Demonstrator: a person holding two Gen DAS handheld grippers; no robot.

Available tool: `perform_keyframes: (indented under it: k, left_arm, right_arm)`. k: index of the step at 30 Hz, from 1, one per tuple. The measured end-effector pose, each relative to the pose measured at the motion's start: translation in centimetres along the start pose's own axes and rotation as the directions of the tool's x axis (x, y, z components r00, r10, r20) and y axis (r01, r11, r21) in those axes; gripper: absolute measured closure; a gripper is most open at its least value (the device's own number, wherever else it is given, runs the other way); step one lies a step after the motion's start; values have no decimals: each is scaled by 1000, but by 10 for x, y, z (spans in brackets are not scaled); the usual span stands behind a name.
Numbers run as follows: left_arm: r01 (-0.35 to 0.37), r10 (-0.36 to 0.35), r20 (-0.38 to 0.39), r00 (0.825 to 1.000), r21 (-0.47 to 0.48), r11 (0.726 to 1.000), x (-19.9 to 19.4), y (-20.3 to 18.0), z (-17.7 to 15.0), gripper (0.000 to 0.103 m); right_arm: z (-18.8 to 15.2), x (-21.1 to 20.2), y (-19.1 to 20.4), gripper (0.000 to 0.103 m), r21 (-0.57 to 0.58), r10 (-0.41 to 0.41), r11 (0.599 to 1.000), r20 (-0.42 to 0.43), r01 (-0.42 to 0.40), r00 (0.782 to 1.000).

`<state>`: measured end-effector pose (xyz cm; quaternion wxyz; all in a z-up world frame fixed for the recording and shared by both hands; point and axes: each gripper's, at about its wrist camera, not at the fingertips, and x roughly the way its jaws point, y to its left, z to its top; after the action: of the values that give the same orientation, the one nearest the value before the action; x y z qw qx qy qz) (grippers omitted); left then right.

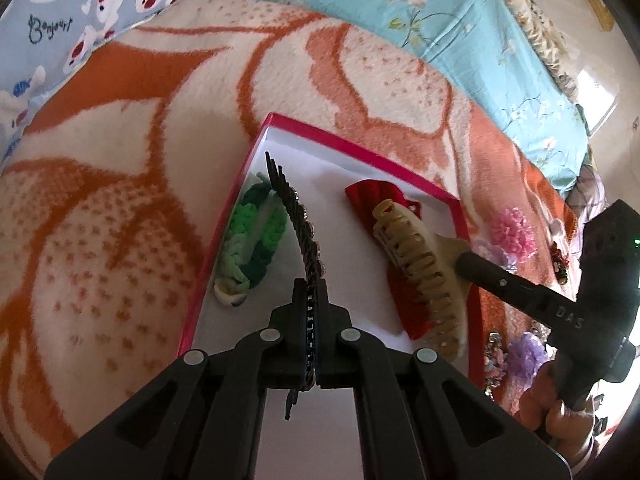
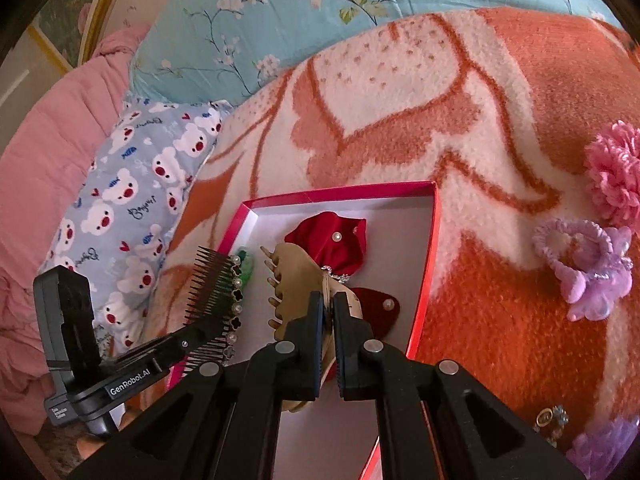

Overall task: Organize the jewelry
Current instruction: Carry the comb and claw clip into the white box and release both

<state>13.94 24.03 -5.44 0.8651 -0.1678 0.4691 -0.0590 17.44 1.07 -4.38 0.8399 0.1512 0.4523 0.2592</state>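
Jewelry pieces are gathered in and around a shallow pink-rimmed cardboard box with a white floor [image 1: 224, 240], which lies on an orange-and-cream fleece blanket [image 1: 120, 200] spread over the bed. Nearest in the left wrist view, the left claw [image 1: 315, 304] is clamped on a dark toothed hair comb trimmed with pearls and black clover shapes [image 1: 298, 224], holding it on edge above the box floor. In the right wrist view, the right claw [image 2: 329, 312] is pressed together on the handle end of a beige plastic claw hair clip [image 2: 294, 276], which hangs over the box. Beneath the clip lies a red velvet bow dotted with pearls [image 2: 332, 240], resting on the box floor, and at the box's left side sits a green-and-white braided fabric hair tie [image 1: 252, 240], beside the comb. Outside the box, on the blanket to its right, lie a pink fluffy flower hair piece [image 2: 616, 172] and a lilac scrunchie with a flower [image 2: 584, 260], close to each other. Farther back are a blue pillow printed with white bears [image 2: 132, 216] and a turquoise floral sheet [image 2: 280, 20]
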Motion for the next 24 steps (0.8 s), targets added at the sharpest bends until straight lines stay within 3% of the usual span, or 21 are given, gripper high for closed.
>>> perform_keyframes:
  k: [16,22,24]
  left_arm:
    - [-8,8,-10,1000,2,1000,2,1,-2,101]
    - [-14,13,-8,1000,-18,1000,-4,4,-5,75]
    - [-18,18,-3,1000,-22,1000,-7,5,-6,73]
  right_arm:
    - [-2,3,0,92,-7,17,1000,-18,-17,1000]
    - [-5,0,1,84,-3,17,1000,-27,-17,999]
    - [-6,-2,2,78,-1,20,1000,-28,-20,999]
